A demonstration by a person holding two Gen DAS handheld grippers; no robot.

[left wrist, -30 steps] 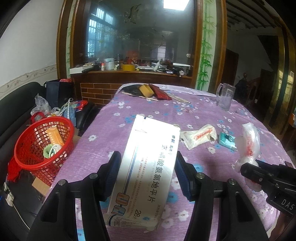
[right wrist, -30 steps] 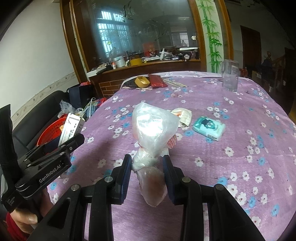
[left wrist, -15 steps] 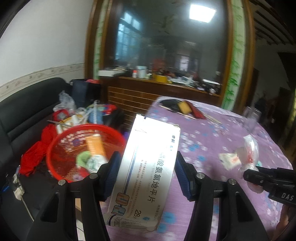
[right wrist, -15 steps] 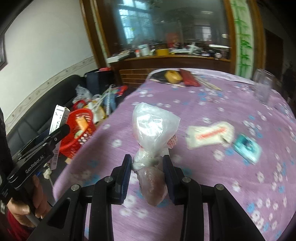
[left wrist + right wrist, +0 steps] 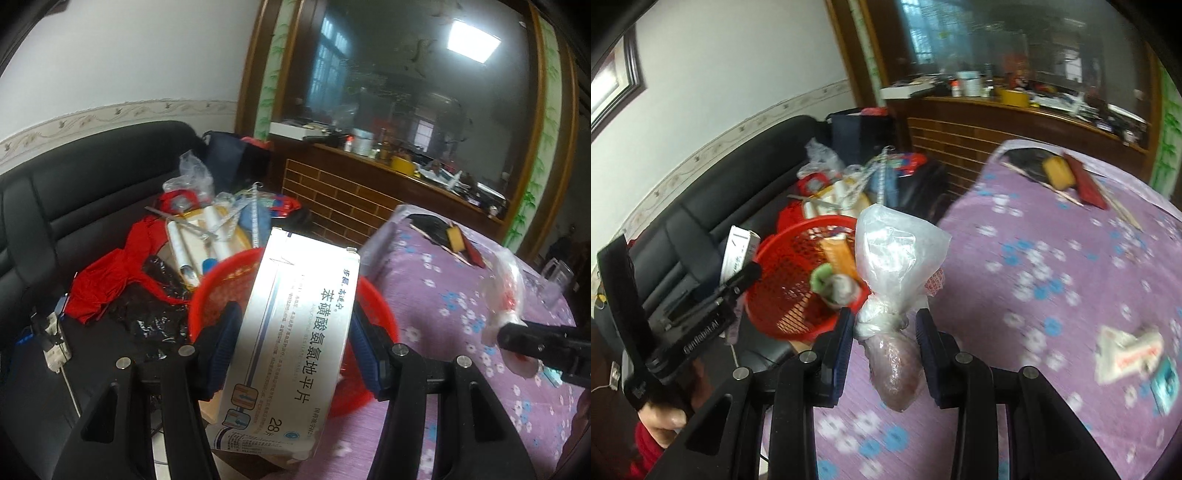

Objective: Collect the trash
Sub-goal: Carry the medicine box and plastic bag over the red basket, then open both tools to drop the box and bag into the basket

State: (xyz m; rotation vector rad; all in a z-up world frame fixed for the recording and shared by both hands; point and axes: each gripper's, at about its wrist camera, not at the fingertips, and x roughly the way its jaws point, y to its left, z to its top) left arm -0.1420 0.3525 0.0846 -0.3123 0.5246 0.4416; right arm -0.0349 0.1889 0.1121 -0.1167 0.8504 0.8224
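Your left tongs [image 5: 291, 354] grip the white medicine box [image 5: 291, 343] over the red basket [image 5: 798, 280], which sits just off the desk [image 5: 1052, 258] edge beside the sofa [image 5: 74, 192]. Your right tongs [image 5: 884, 345] pinch a knotted plastic bag [image 5: 897, 273] above the desk edge, seemingly near the basket rim.

The box [image 5: 291, 343] hid most of the red basket [image 5: 376, 314] in the left wrist view, so what lay inside could not be told there. Its small print was too fine to read. In the right wrist view the bag [image 5: 897, 266] covered the basket's near rim, and the white wrapper [image 5: 1126, 349] and teal packet [image 5: 1165, 384] on the counter [image 5: 1052, 258] were smeared by blur, their lettering illegible. The items on the far shelf [image 5: 1015, 99] were too small to identify.
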